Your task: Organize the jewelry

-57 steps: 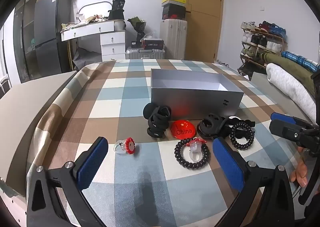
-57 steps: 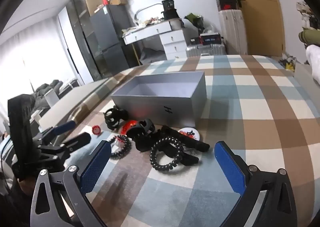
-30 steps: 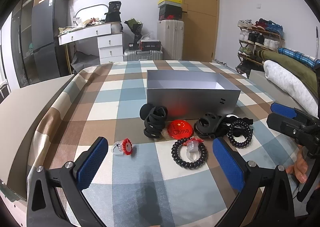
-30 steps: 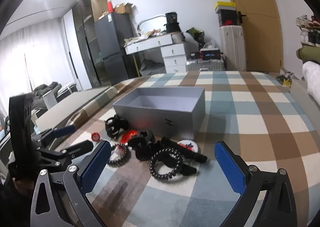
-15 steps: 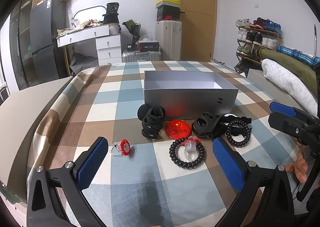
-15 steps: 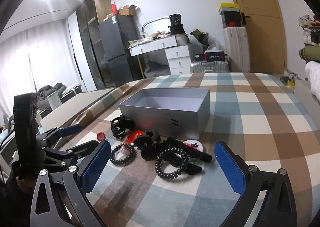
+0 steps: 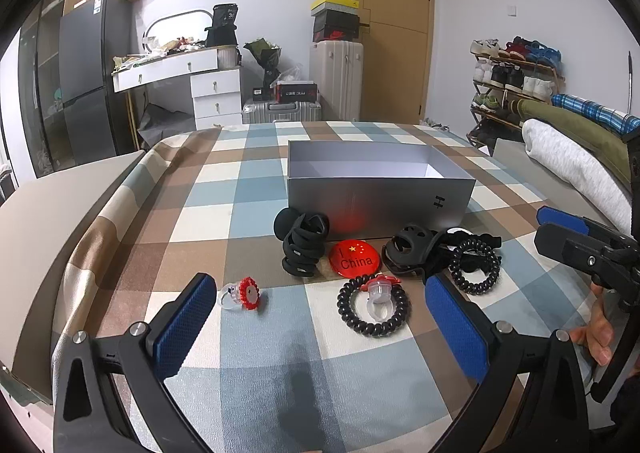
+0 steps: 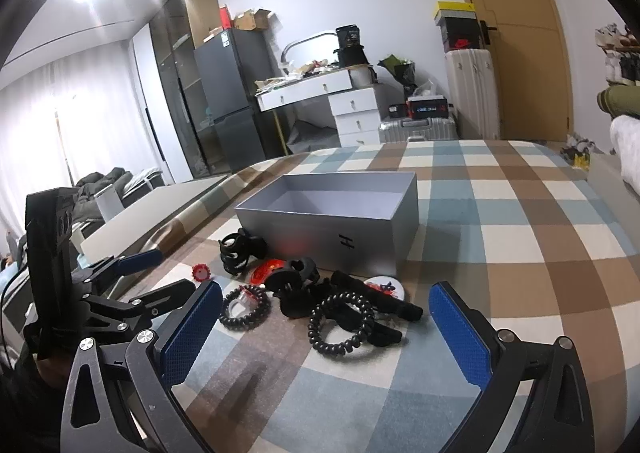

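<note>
An open grey box stands on the checked cloth. In front of it lie a stack of black hair ties, a red "China" badge, a black coil tie with a clear red-topped ring inside it, a second coil tie, and a black clip. A clear ring with a red flower lies apart at the left. My left gripper hovers open before the items. My right gripper is open too, and both hold nothing.
The checked cloth drops off at its left edge onto a beige surface. A white badge lies by the box's right corner. Folded bedding lies at the right. A hand holds the right gripper.
Both views have shifted slightly, with the items now a little left in the left wrist view and right in the right wrist view. Both grippers stay open and nothing on the cloth moved.
</note>
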